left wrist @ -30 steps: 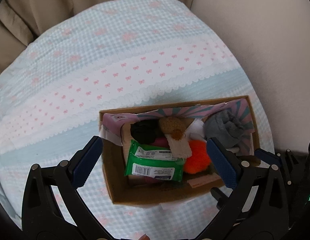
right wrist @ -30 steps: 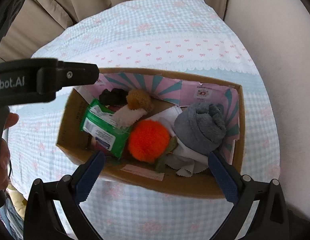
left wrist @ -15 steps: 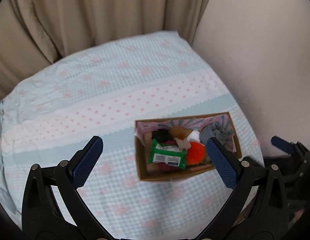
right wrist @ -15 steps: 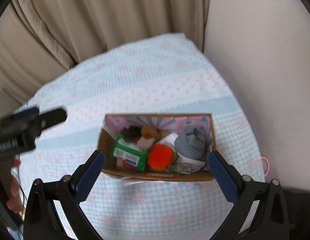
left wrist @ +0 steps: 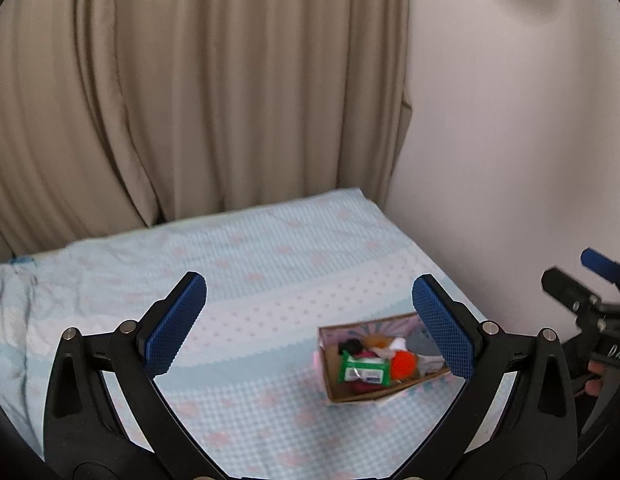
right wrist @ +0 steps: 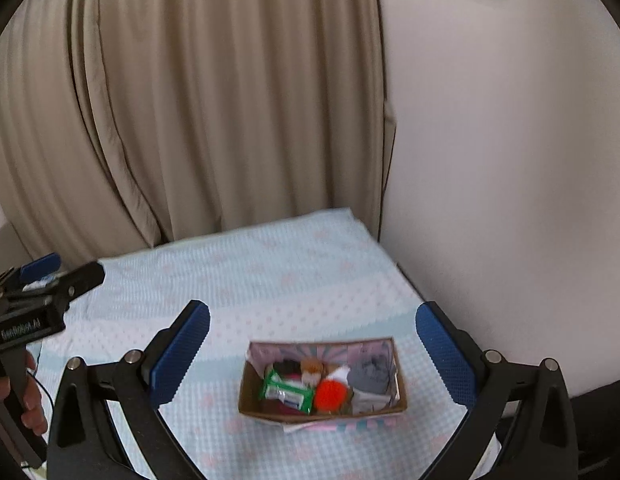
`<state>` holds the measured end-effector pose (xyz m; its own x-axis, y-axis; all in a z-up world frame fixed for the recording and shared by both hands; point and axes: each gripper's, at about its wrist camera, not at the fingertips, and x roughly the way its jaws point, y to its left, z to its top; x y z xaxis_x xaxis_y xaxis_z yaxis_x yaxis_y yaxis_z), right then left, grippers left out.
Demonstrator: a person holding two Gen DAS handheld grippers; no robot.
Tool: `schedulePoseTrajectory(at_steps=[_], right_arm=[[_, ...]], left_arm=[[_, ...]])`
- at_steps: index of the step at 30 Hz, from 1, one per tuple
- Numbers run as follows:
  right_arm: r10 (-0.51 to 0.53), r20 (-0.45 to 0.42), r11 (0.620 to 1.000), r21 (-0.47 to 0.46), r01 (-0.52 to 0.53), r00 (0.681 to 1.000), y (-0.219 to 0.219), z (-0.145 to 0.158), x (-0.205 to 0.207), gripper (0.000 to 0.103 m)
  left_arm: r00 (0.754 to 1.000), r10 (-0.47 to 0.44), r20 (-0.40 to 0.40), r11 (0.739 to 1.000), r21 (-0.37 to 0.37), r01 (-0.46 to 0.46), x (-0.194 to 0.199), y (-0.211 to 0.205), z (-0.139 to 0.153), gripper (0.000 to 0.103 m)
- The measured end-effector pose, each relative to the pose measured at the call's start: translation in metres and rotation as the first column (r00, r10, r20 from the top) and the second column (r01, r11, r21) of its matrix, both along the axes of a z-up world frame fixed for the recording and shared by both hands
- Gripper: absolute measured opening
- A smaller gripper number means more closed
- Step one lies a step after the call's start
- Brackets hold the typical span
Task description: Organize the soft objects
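Observation:
A small cardboard box sits on the bed near its right edge. It holds a green wipes pack, an orange pompom, a grey sock roll, a brown plush and a black soft item. My left gripper is open and empty, high above and back from the box. My right gripper is open and empty, also well back from the box.
The bed has a light blue and pink patterned cover. Beige curtains hang behind it and a pale wall runs along its right side. The other gripper shows at each view's edge.
Both grippers have pulled up and back from the box, so it looks much smaller and the curtains and wall have come into view. Both stay open and empty.

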<state>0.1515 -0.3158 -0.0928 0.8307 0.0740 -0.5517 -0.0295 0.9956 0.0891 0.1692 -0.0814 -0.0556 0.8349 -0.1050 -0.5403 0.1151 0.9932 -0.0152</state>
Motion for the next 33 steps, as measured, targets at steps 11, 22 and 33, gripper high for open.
schedulePoseTrajectory(at_steps=[11, 22, 33], right_arm=[[-0.009, 0.119, 1.0, -0.019, 0.012, 0.993, 0.042, 0.023, -0.032, 0.103], [-0.052, 0.158, 0.998, -0.031, 0.057, 0.986, 0.053, 0.029, -0.041, 0.103], [-0.052, 0.173, 0.997, -0.054, 0.063, 0.984, 0.055, 0.031, -0.042, 0.103]], left_arm=[[0.994, 0.024, 0.106, 1.0, 0.005, -0.025, -0.048, 0.037, 0.021, 0.103], [0.995, 0.023, 0.099, 1.0, -0.016, -0.021, -0.058, 0.046, 0.019, 0.103], [0.994, 0.029, 0.105, 0.999, -0.026, -0.027, -0.065, 0.048, 0.022, 0.103]])
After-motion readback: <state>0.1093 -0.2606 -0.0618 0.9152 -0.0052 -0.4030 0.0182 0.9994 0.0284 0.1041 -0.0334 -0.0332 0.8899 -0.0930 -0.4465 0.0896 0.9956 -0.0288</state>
